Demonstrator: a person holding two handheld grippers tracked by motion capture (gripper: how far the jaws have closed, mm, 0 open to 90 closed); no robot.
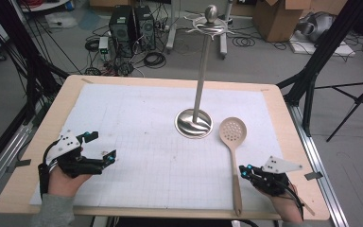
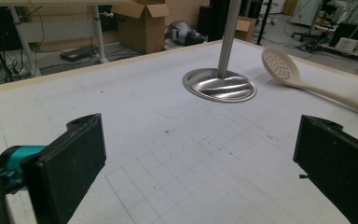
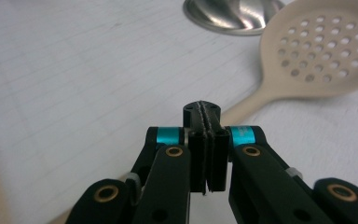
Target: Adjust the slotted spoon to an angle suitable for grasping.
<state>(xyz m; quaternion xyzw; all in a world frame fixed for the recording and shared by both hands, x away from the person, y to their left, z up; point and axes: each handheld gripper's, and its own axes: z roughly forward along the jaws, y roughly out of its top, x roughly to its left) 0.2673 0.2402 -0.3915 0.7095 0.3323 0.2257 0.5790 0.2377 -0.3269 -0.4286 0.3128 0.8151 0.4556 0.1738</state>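
Observation:
A beige slotted spoon (image 1: 233,131) lies flat on the white grid mat (image 1: 142,118), head towards a steel utensil stand (image 1: 194,124) and handle towards the near edge. My right gripper (image 1: 244,170) rests just right of the handle, shut with nothing between its jaws. In the right gripper view the pressed-together tips (image 3: 206,112) sit in front of the spoon (image 3: 317,51), whose handle passes behind them. My left gripper (image 1: 100,146) is at the near left of the mat, open and empty. Its view (image 2: 200,154) looks across at the stand's base (image 2: 219,85) and the spoon (image 2: 282,65).
The stand's thin pole rises to a ring of hooks (image 1: 211,23) with nothing hanging on it. The wooden table edge (image 1: 42,137) frames the mat. Beyond the table are computer towers (image 1: 132,26), cables, cardboard boxes (image 1: 279,19) and tripod legs (image 1: 359,101).

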